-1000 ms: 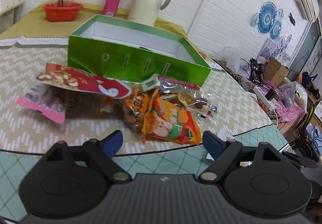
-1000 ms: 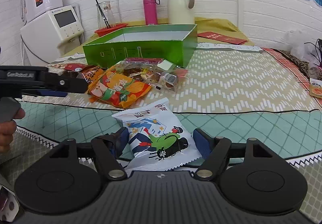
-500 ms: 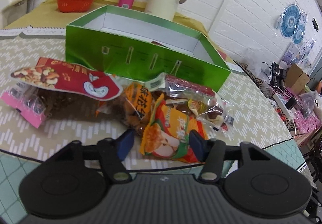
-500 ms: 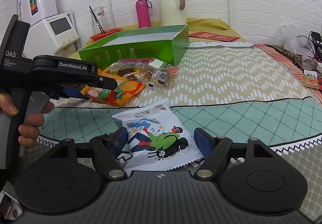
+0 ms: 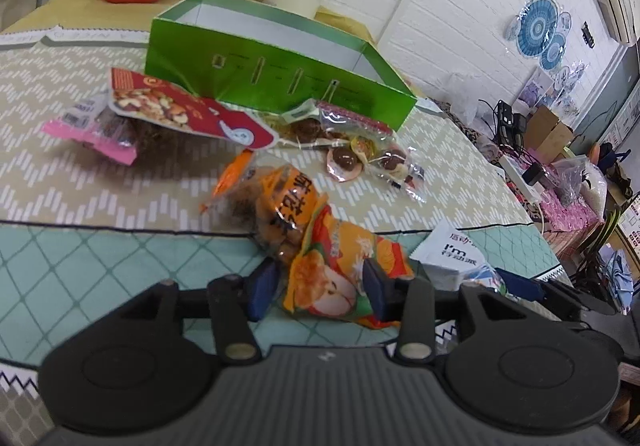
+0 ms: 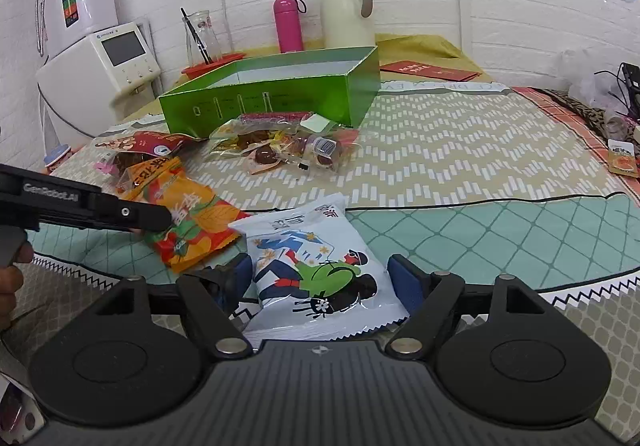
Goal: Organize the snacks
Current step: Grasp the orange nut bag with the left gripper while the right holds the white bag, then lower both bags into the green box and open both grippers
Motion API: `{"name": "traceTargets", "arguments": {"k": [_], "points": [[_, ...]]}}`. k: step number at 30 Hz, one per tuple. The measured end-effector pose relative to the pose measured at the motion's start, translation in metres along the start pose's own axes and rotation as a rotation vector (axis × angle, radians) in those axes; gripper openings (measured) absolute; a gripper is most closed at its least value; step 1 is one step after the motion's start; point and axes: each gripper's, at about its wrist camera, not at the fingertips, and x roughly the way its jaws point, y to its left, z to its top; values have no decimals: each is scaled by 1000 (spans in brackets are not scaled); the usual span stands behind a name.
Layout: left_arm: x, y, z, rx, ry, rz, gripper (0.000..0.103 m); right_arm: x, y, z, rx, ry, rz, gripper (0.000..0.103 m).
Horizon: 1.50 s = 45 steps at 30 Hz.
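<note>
Barely begun, by the look of it: green box [image 6: 276,95] at the back of the worktop [image 6: 460,149] open, nothing visible inside from here, every snack out on the cloth. Left gripper [image 5: 320,284] closing its jaws around the near end of the orange snack packet [image 5: 340,274], blue pads against the wrapper on both sides, packet low over the teal part of the cloth, whether lifted clear hard to tell. Right gripper [image 6: 322,278] with jaws parted wide, astride the white cartoon packet [image 6: 316,270] lying flat, pads not pressing it. Left to do: the orange packet, a second orange bag [image 5: 272,205] with large Chinese characters just beyond it, the red nut pouch [image 5: 180,109], the pink-edged packet [image 5: 96,133] beneath it, the clear bag of wrapped sweets [image 6: 288,147] against the box front, plus the white packet. Legible writing: "GenRobot.AI" on the left tool's side in the right view, "I'm" on the white packet's back in the left view; other Chinese print too blurred to read.
</note>
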Motion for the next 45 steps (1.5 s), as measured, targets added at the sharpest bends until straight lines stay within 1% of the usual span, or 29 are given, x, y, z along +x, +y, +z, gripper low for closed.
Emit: {"name": "traceTargets", "arguments": {"k": [3,6,7,8,9,11,12,15,17,18,19,20,22,23,27,29,30,33,35,37,39,42,45], "points": [[-6,-4,-2,10,3,-34,42,2,6,0,-29,6,-19,103],[-13,-9,-6,36,-5,-31,42,1,9,-1,-53,14,-23,103],[-16,-8,-8,37,-4,-35,44,1,8,-1,-53,16,-22,103],[-18,-7,-10,36,-2,-36,49,0,7,-1,-52,17,-21,103],[-21,-5,-13,34,-3,-31,59,0,6,-1,-50,17,-21,103],[-25,0,-16,30,3,-21,60,0,6,-1,-47,16,-25,103],[-26,2,-17,25,6,-31,60,0,6,-1,-45,15,-27,103],[-27,1,-18,4,33,-108,60,2,8,0,-39,11,-32,103],[-24,-6,-18,19,28,-121,59,2,8,-1,-38,11,-32,103],[-21,-7,-16,25,25,-115,58,1,8,-1,-36,11,-32,103],[-16,-10,-15,26,29,-114,55,0,8,-1,-35,11,-32,103],[-11,-10,-14,21,34,-123,53,-1,7,-2,-34,12,-35,103],[1,-12,-10,1,57,-152,44,-3,6,-3,-31,13,-36,103],[7,-13,-10,-1,67,-157,44,-3,5,-3,-30,14,-37,103],[17,-19,-4,12,60,-156,43,-4,5,-3,-25,13,-44,103],[20,-22,-4,39,63,-142,27,-3,5,-2,-18,11,-48,103],[21,-22,-5,41,60,-144,23,-2,5,-2,-19,10,-49,103],[22,-19,-6,33,52,-145,22,0,9,-4,-54,-4,-77,103],[18,-20,-6,30,45,-151,20,-1,8,-2,-45,-7,-66,100],[8,-22,-4,32,27,-177,10,-7,7,0,-40,-29,-66,99],[-3,-24,0,36,8,-195,10,-14,7,6,-46,-54,-73,99],[-21,-32,12,74,-59,-179,9,-23,7,19,-72,-104,-81,99],[-31,-34,25,101,-108,-170,9,-28,7,33,-84,-156,-86,99]]}}
